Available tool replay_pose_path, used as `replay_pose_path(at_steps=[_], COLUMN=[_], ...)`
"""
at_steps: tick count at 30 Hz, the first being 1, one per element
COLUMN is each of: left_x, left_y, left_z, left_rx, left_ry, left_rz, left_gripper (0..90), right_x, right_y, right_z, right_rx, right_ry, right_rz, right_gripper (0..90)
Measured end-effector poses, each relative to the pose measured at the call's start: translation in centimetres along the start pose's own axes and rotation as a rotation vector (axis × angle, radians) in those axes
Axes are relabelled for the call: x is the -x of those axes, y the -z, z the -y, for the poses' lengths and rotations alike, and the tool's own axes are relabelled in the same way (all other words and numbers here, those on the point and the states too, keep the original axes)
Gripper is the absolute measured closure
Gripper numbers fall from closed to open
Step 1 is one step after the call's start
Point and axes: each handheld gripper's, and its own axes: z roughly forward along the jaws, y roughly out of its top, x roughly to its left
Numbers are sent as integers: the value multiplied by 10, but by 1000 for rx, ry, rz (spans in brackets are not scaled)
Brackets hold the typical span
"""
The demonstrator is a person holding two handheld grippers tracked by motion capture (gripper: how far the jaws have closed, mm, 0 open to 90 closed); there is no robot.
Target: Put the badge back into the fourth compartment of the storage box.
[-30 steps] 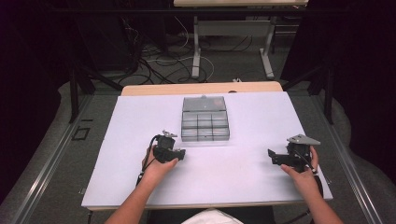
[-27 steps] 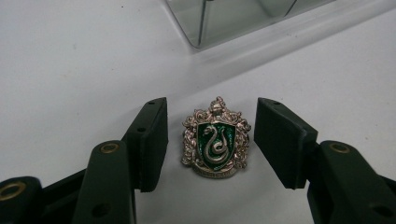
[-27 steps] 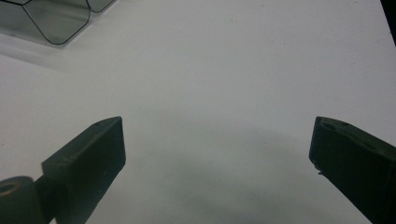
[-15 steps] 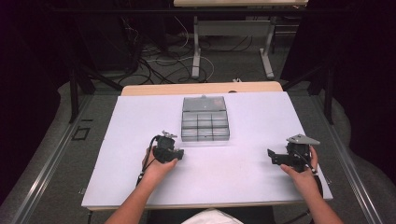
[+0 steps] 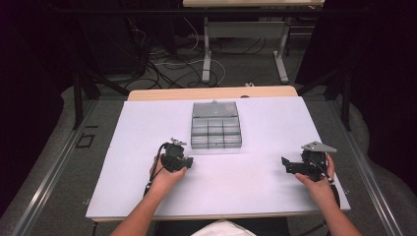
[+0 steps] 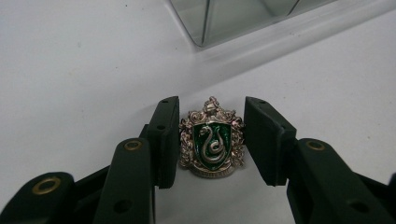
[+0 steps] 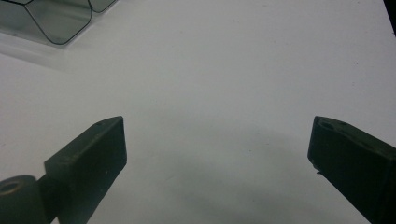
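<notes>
Risk: badge (image 6: 212,138) is lying flat on the white table (image 5: 147,128), so it may be slipping out when lifted, because the pads are meeting only its thin ornate edges.
Second risk: tilting badge may be catching the rim of the clear compartment box (image 5: 216,126).
Badge place: just in front of the box's near left corner.
Left gripper (image 6: 211,140): jaws have just been closing and are now pinching the badge at both sides.
Left hand: staying low, pointing toward the box.
Right gripper (image 7: 217,149): spread wide, holding nothing, well right of the box.

Green snake-crest pin (image 6: 212,140), flat, tabletop
</notes>
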Motion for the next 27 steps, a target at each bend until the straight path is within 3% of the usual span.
replay_pose_path(at_steps=[27], left_x=[-3], left_y=[3], left_z=[-1], left_rx=[18], left_ry=[31], left_rz=[37], left_gripper=[576], right_x=[2], right_y=[-3], right_z=[0], right_rx=[4], right_ry=[-17], right_rz=[-7], right_gripper=[43])
